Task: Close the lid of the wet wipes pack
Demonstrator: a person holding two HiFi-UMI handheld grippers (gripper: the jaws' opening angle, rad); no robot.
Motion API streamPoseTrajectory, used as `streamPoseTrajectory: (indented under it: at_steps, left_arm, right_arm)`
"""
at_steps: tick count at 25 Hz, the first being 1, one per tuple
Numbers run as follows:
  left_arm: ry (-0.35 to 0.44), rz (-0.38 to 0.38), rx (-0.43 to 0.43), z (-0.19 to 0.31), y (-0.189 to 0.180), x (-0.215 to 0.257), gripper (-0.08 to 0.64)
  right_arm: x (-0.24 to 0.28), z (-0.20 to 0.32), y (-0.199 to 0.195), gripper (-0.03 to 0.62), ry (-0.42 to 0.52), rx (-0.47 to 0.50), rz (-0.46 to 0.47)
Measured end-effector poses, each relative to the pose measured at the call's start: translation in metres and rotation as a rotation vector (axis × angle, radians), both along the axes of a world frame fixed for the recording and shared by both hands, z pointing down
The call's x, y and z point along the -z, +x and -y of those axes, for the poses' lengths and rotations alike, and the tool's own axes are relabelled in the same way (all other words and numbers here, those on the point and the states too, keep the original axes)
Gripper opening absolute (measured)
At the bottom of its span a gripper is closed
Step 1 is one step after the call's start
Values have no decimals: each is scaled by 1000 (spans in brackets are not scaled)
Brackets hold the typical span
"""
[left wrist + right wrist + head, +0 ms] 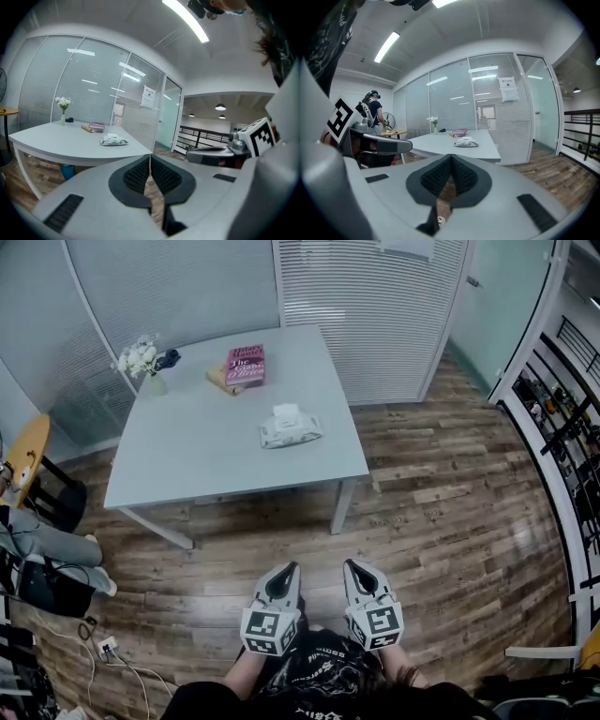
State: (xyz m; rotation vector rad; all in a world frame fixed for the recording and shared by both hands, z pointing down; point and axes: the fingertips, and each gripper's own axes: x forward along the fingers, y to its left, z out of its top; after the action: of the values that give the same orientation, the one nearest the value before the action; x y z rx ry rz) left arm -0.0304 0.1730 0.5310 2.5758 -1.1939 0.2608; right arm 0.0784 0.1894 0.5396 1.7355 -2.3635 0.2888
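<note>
A: Where's the wet wipes pack [290, 427]?
B: On the table [206, 456], right half, nearer the front edge than the back. Soft, crinkly, white and grey pouch lying flat. Nothing is touching it.
A: Lid [285, 412]?
B: White rigid flap on top. It looks raised, but it's too small to be sure.
A: Orientation?
B: Long axis runs roughly left-right in the head view, about parallel to the table's front edge.
A: Grippers?
B: Left gripper [289, 568] and right gripper [352, 565] both have their jaws together, ribbed black pads meeting, nothing between. They're side by side over the floor [450, 512], well short of the table.
A: Clearance?
B: Open wood-plank floor between them and the table. The tabletop is smooth, pale grey and square-edged, with bare surface all round the pack. Pink book [247, 365] and flower vase [142, 360] sit at the far edge, well apart from it. Glass partition [375, 296] behind.
</note>
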Motion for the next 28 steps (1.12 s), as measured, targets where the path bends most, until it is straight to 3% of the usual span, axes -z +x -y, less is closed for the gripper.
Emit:
streamPoseTrajectory:
  at_steps: [4, 20, 28]
  left_arm:
    - [-1, -26, -16, 43, -3, 4, 14]
    - [51, -14, -75, 242, -42, 17, 14]
    - [26, 8, -84, 298, -57, 9, 14]
  right_arm:
    - [-1, 39, -1, -2, -12, -10, -4]
    - [5, 220, -34, -2, 5, -90, -6]
    - [0, 264, -43, -2, -11, -122, 18]
